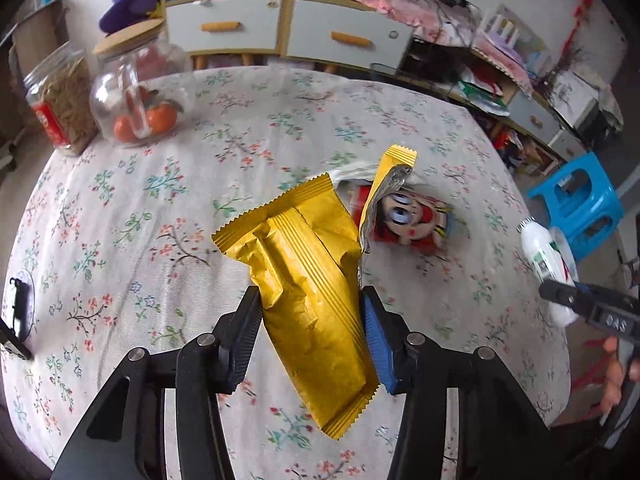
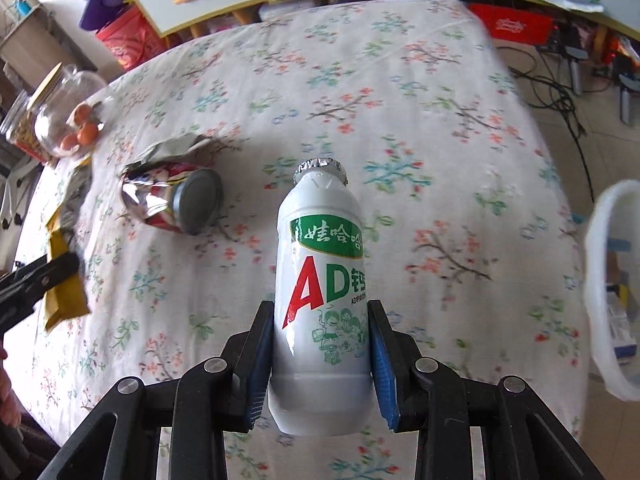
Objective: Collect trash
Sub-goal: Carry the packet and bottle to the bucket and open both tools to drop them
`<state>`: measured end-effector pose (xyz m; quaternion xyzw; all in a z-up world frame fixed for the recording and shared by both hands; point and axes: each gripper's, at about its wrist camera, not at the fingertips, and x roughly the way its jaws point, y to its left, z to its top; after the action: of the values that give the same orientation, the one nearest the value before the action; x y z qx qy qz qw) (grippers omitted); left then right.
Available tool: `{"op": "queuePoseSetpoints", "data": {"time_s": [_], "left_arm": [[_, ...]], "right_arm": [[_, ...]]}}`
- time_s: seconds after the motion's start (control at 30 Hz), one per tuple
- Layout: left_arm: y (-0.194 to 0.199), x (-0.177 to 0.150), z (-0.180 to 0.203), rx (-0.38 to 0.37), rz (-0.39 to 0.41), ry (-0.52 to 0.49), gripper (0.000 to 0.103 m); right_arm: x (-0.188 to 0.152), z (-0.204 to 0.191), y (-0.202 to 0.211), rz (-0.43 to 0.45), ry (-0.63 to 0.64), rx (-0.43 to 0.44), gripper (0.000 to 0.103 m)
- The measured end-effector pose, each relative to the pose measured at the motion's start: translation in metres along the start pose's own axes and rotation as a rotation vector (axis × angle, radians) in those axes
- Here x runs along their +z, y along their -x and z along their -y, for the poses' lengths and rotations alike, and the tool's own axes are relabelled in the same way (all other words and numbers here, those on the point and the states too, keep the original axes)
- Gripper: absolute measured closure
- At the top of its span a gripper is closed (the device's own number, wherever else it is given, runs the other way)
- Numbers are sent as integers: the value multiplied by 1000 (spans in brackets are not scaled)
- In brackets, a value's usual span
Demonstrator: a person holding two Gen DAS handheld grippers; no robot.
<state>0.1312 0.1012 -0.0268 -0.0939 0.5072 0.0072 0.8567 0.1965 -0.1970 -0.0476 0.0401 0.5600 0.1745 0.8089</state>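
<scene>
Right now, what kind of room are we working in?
Most likely a lived-in home dining or living room: a round table under a floral tablecloth, a wooden cabinet with grey drawers, and a glass jar of orange fruit beside it.

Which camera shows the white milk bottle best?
The right wrist view: the white bottle fills the middle, label readable, clamped in the right gripper. The left wrist view shows it only small at the right edge.

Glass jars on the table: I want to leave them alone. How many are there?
2, both at the table's far left corner: a jar of oranges with a wooden lid, and a red-labelled jar beside it. Others may lie outside the views.
</scene>
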Motion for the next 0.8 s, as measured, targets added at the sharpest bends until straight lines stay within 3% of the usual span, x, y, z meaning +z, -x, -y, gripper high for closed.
{"op": "queuePoseSetpoints", "data": {"time_s": [0.37,0.8], "left_arm": [[-4,-8,72,-121,-53,-115,51],[-23,8,195,-228,-83,-275,51]], "right_arm": [[-6,84,31,55,-169,-33,64],[-30,231,62,91,-488,-117,62]]}}
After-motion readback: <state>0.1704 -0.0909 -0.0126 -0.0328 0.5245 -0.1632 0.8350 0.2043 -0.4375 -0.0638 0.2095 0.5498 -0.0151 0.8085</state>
